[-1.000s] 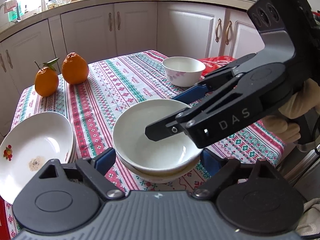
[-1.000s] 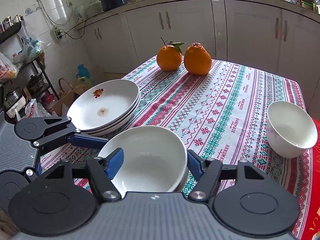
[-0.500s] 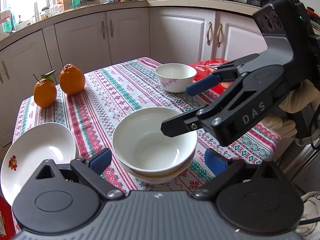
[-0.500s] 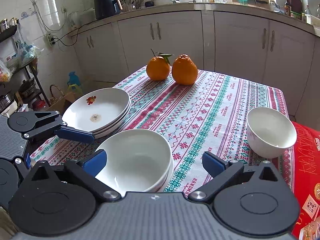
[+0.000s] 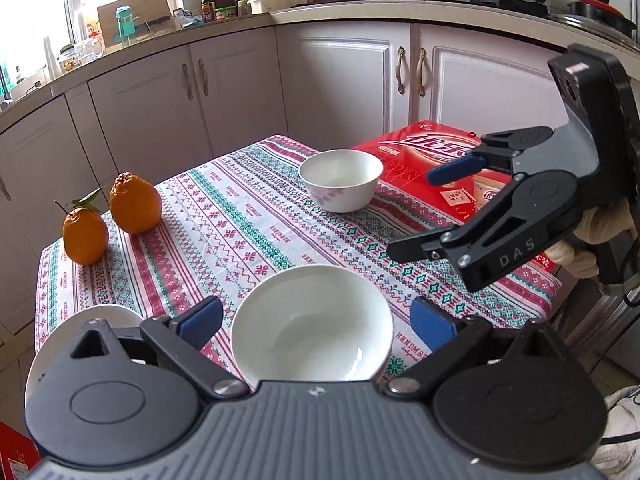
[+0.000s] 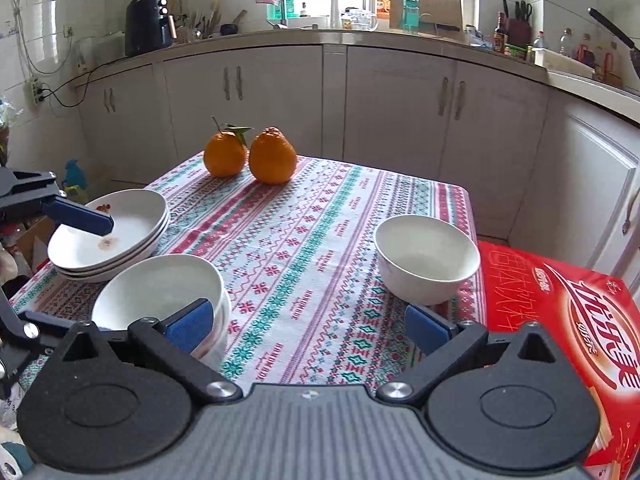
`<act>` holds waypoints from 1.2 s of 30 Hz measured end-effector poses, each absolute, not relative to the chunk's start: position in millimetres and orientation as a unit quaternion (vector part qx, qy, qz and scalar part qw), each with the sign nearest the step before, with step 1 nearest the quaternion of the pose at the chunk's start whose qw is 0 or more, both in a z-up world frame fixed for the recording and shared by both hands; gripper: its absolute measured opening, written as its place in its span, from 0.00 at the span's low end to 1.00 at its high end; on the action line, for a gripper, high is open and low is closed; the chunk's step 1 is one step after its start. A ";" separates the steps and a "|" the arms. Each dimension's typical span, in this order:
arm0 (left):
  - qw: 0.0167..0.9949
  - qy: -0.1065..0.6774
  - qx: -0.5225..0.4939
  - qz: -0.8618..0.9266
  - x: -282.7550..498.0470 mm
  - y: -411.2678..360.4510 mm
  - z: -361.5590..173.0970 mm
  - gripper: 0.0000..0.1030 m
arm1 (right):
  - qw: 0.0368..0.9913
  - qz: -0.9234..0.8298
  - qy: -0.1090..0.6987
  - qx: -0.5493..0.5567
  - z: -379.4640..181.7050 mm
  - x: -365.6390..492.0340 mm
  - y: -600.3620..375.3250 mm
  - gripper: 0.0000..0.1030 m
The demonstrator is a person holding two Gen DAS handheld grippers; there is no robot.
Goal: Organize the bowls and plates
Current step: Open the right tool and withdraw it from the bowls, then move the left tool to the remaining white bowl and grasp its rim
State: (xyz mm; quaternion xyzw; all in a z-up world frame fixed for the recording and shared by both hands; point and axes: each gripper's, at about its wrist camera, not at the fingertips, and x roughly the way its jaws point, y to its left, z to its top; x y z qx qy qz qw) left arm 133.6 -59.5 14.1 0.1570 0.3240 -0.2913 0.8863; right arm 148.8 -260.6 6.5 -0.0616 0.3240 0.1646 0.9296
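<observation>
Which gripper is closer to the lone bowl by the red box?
The right gripper: the lone bowl sits just beyond its right-hand finger. The left gripper is farther back, around the stacked bowls, with the lone bowl across the cloth.

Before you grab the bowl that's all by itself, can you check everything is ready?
1. Right gripper empty, jaws wide apart: ok.
2. Left gripper empty, jaws apart, nothing pinched: ok.
3. Lone bowl upright on the tablecloth, beside the red box: ok.
4. Bowl stack sitting straight near the table edge, ready for one more: ok.
5. Plate stack out of the way, left of the bowl stack: ok.
6. Whether the lone bowl touches the red box: cannot tell.
</observation>
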 end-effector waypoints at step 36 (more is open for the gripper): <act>0.834 0.387 0.159 -0.360 345.6 -196.6 -37.0 0.86 | 0.931 0.115 0.324 -0.119 -56.5 255.5 -310.7 0.98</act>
